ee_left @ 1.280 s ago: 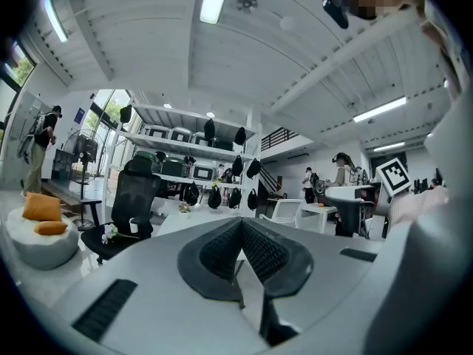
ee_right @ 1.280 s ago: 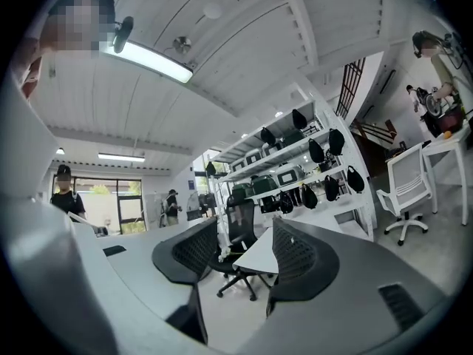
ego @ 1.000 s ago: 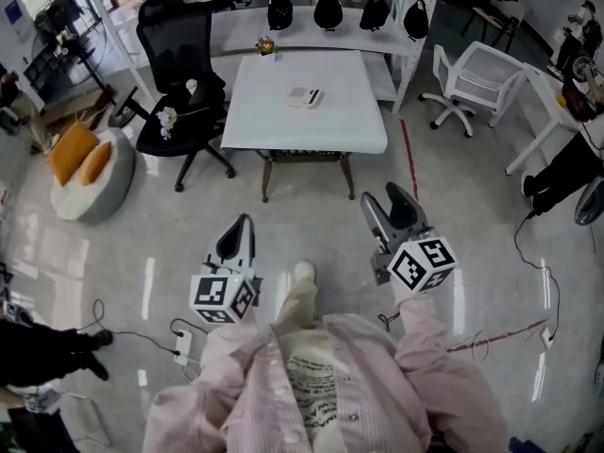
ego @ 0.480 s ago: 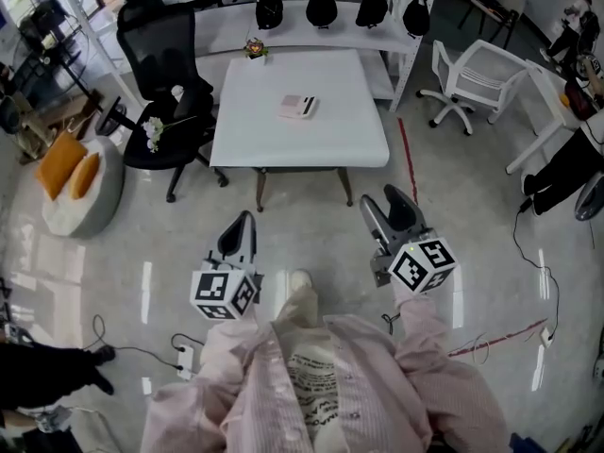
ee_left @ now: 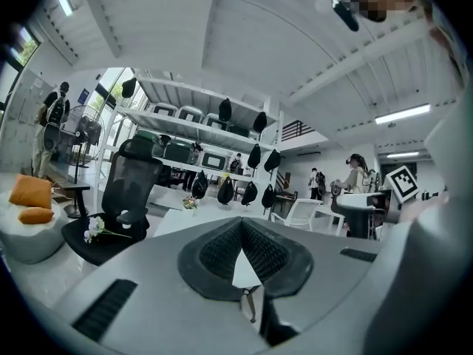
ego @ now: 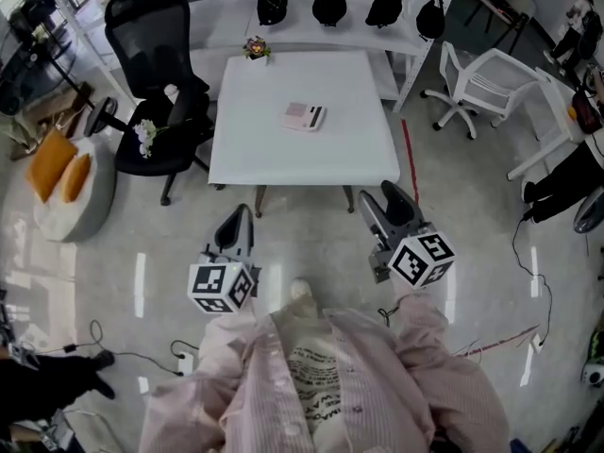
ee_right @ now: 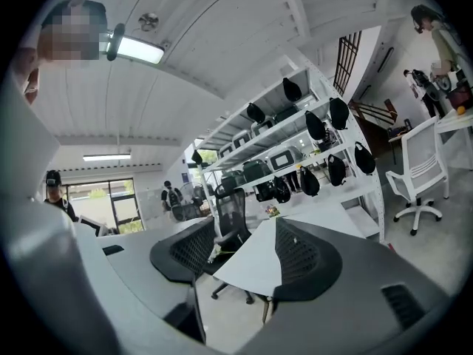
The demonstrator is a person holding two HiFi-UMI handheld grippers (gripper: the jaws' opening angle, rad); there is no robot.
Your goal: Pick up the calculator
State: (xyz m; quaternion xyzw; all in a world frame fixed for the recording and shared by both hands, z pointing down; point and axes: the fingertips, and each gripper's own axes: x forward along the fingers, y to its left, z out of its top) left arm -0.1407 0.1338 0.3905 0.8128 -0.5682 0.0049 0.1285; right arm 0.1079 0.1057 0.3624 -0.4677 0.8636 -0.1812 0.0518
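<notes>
Head view shows the pink calculator [ego: 305, 116] lying on the white counter [ego: 283, 163], straight ahead and well apart from both grippers. The right gripper [ego: 377, 196] has wide fingers; the left gripper [ego: 243, 215] is pinched together, empty.

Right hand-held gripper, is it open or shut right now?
Open: the right hand-held gripper shows its jaws apart in its own view, with only the white table visible through the gap.
</notes>
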